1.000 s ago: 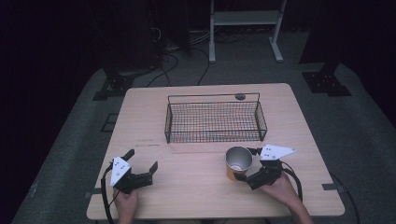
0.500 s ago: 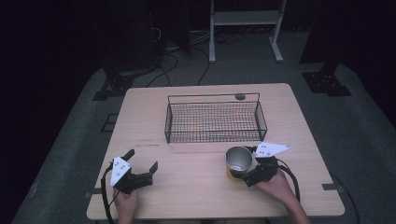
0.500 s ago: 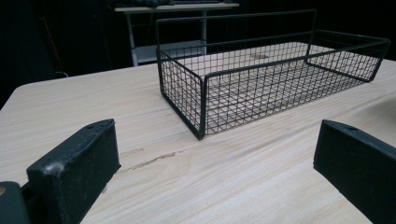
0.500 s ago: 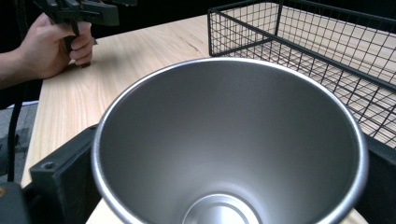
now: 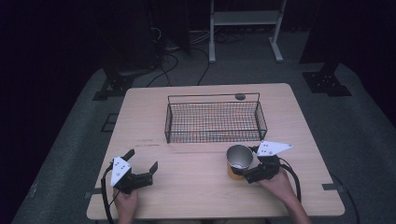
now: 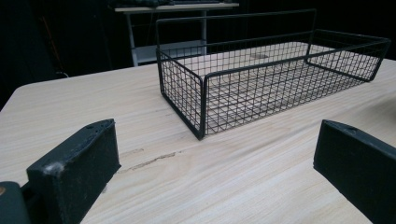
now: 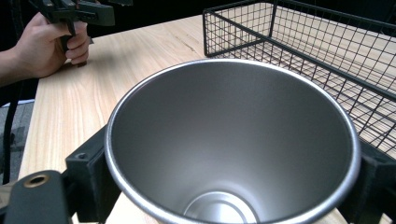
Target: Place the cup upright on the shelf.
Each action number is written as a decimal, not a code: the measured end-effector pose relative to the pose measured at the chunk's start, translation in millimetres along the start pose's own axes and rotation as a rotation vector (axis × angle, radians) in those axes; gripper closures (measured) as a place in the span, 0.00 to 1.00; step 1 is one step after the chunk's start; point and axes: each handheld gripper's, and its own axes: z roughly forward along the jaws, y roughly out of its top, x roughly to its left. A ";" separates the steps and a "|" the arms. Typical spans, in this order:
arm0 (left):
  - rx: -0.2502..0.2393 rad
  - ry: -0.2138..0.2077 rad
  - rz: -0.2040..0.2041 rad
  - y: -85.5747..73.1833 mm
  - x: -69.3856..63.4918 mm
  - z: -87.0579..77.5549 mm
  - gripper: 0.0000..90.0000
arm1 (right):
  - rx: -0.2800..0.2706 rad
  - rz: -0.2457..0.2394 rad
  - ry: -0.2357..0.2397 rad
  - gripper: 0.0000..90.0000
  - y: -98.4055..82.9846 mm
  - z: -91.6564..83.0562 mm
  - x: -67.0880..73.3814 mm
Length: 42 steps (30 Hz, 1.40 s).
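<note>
- Wooden table (image 5: 196, 191) in a dark room; wire basket (image 5: 212, 122) at 12 o'clock.
- Right gripper (image 5: 243, 171), at 4 o'clock, clamps the upright steel cup (image 5: 239, 157).
- Left gripper (image 5: 142, 165), at 8 o'clock: jaws spread, holding nothing.

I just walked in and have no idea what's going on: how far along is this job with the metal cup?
Done: the right hand-held gripper has its jaws around the metal cup, which stands upright near the wire basket. In hand: that grasp. Left: probably lifting the cup into the basket, which looks empty. The left hand-held gripper rests open.
</note>
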 end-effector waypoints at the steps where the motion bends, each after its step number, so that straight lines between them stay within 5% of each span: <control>1: 0.001 0.000 0.000 0.0 0.0 0.0 0.00 | -0.003 -0.001 0.000 0.13 0.2 -0.3 0.0; 14: 0.003 0.002 0.001 0.0 -0.4 0.1 0.00 | -0.016 0.011 0.014 0.13 14.2 -12.4 -3.7; 42: 0.005 0.000 0.002 0.1 0.1 0.3 0.00 | -0.003 0.000 0.095 0.13 74.5 -22.4 -25.2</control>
